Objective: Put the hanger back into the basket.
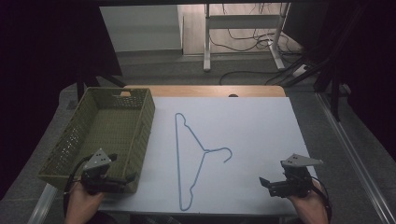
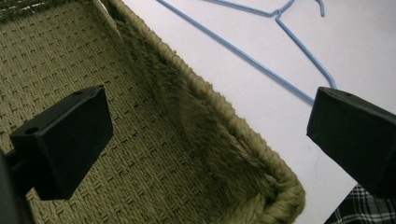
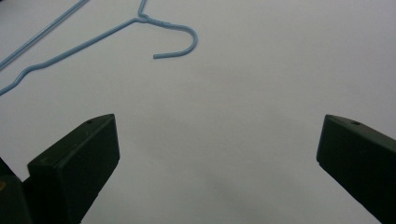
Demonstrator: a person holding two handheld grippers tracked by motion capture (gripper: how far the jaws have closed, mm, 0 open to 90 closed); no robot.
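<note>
White sheeting covered the table (image 1: 252,121), with bare wood left showing along its far edge and a dim room of cables and frame legs lying beyond. A blue wire hanger (image 1: 189,154) was laid flat near the middle of the sheet, its long straight bar running from far to near and its hook (image 1: 227,154) turned toward the person's right. A woven olive basket (image 1: 88,112) was set on the left side, just beside the hanger but apart from it. The left gripper (image 1: 122,179) was held over the basket's near right corner, jaws spread wide with nothing between them; in the left gripper view the basket rim (image 2: 233,121) was seen running up between the jaws and the hanger's wire (image 2: 243,55) lay just beyond it. The right gripper (image 1: 266,183) was held low at the near right of the sheet, jaws likewise spread and empty, pointed leftward toward the hanger. In the right gripper view the hook (image 3: 182,44) was seen ahead and to the upper left, well apart from the jaws. The near end of the hanger seemed roughly midway between the two grippers, though the hook end probably lay closer to the right one; that could not be settled firmly from this angle.
</note>
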